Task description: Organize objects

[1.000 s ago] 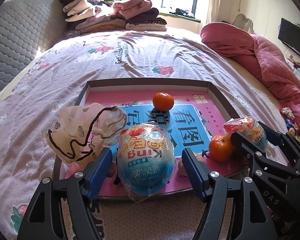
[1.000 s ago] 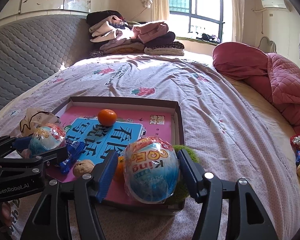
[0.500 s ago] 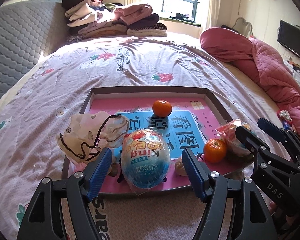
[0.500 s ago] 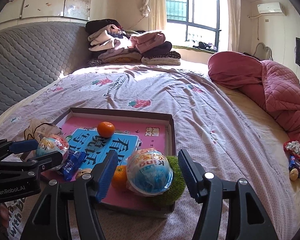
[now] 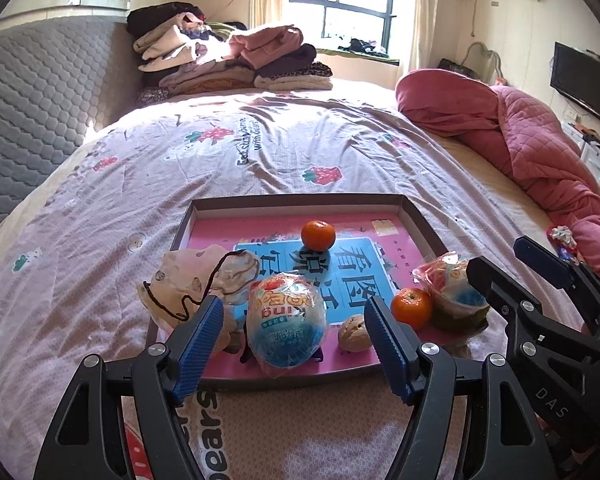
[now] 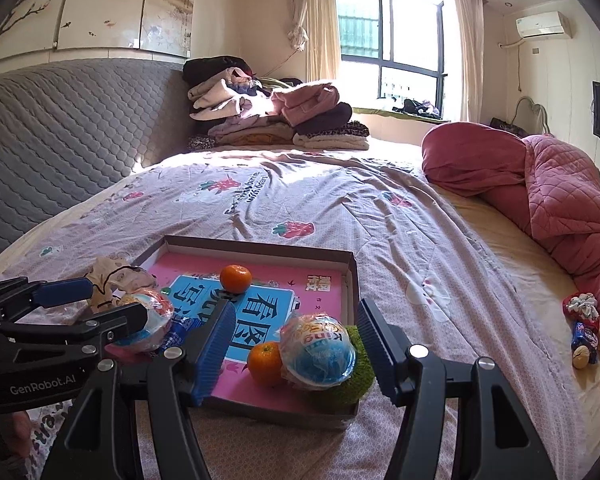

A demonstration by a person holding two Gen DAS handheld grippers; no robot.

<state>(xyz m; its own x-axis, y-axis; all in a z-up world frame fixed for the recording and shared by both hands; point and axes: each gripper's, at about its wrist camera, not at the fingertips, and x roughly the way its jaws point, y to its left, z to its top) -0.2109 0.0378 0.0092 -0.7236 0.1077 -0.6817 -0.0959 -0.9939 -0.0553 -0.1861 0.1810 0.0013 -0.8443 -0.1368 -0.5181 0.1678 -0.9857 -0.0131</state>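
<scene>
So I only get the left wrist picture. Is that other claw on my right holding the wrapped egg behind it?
Observer: No. In the right wrist view the right gripper stands open. The egg lies in the tray, clear of both pads.
Operator: And the dark lump under that egg?
Observer: It's a fuzzy green thing in the tray's near right corner, and the egg rests against it.
Operator: Is anything tucked by the egg in front of me?
Observer: Yes, a blue packet pokes out beside that other egg, towards the middle of the tray.
</scene>
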